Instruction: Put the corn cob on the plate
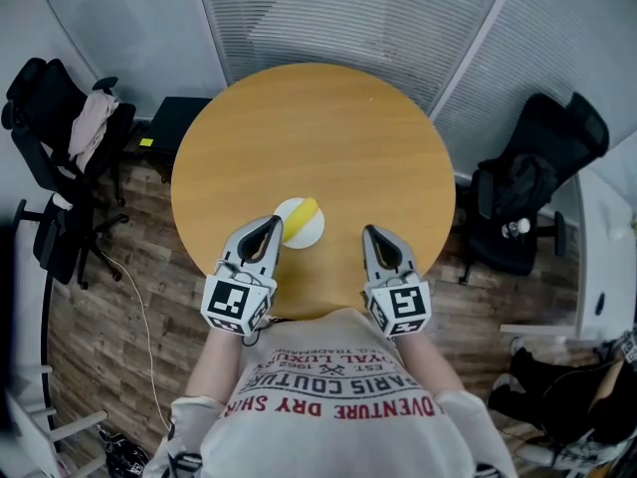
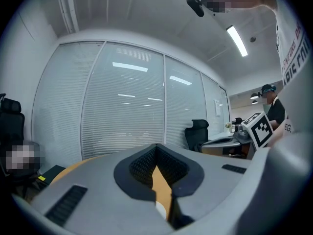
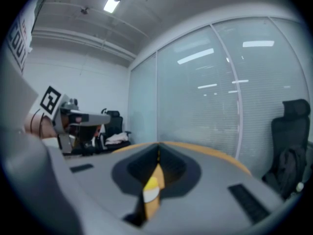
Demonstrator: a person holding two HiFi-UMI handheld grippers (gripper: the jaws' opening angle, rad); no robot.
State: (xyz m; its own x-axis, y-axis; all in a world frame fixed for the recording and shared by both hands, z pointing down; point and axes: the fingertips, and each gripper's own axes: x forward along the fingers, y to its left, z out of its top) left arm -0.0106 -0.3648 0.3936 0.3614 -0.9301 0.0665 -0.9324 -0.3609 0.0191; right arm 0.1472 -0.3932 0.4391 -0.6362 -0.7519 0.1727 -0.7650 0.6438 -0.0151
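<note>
Nearest the camera, a pale T-shirt (image 1: 338, 411) with red lettering is seen from above. Just ahead of it, the left gripper (image 1: 273, 222) and the right gripper (image 1: 369, 231) are held side by side over the near edge of the round wooden table (image 1: 318, 127), apart from each other and pointing away from the person.

The left gripper's jaws are pressed together at their tips and nothing is gripped between them. In the left gripper view only a strip of tabletop and a bit of white are glimpsed through the slot behind the tips. The right gripper's jaws are likewise drawn together at the tips and nothing is carried. In the right gripper view a patch of yellow over white is seen through their slot.

Just beyond the tips, between the two grippers and closer to the left one, a white plate (image 1: 317, 231) rests on the table. The corn cob (image 1: 304, 217) lies on this plate, slanted across it.

Past the table's left edge, a black box-shaped unit (image 1: 174, 127) stands on the wood-plank floor (image 1: 100, 337). Beside it is a black office chair (image 1: 50, 157) with a pale garment (image 1: 90, 122) draped over it. At the right a second black office chair (image 1: 537, 167) is placed, with a dark bag (image 1: 513, 192) on its seat. Farthest off, slatted blinds (image 1: 348, 18) are seen behind glass panels.
</note>
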